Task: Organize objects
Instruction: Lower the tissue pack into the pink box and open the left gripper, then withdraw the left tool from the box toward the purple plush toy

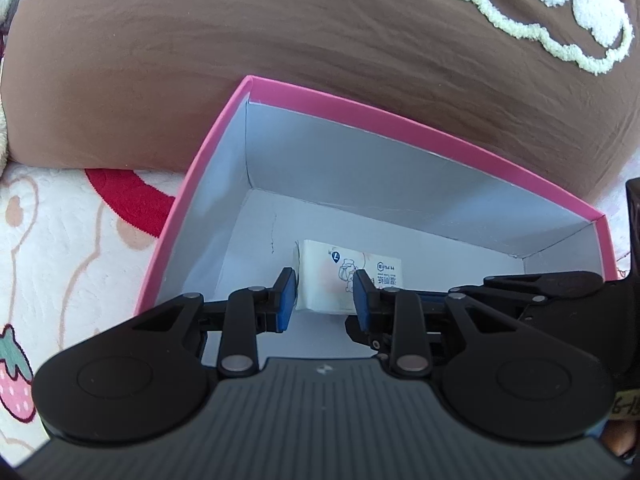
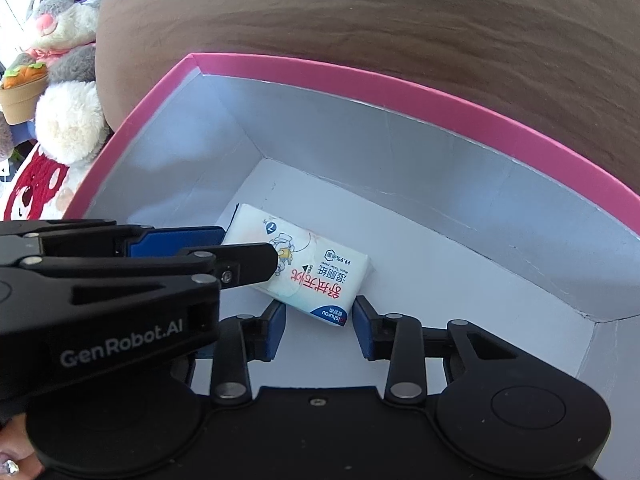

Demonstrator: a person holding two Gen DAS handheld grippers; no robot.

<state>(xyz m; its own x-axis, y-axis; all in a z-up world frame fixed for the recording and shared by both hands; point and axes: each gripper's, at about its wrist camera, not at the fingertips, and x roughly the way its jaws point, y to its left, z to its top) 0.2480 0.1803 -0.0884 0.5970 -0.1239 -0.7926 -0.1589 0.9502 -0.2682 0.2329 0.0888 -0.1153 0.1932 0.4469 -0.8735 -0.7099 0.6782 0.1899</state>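
Both claws reach into the pink box: left gripper clamped on the wet-tissue pack, right gripper part-open, unloaded, pack lying just ahead between its pads – light, soft, slippery, probably best pinched across its short sides

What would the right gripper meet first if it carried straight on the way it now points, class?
Most likely the white tissue pack lying on the floor of the pink box: its near corner sits just ahead of the right gripper. Depth is hard to judge.
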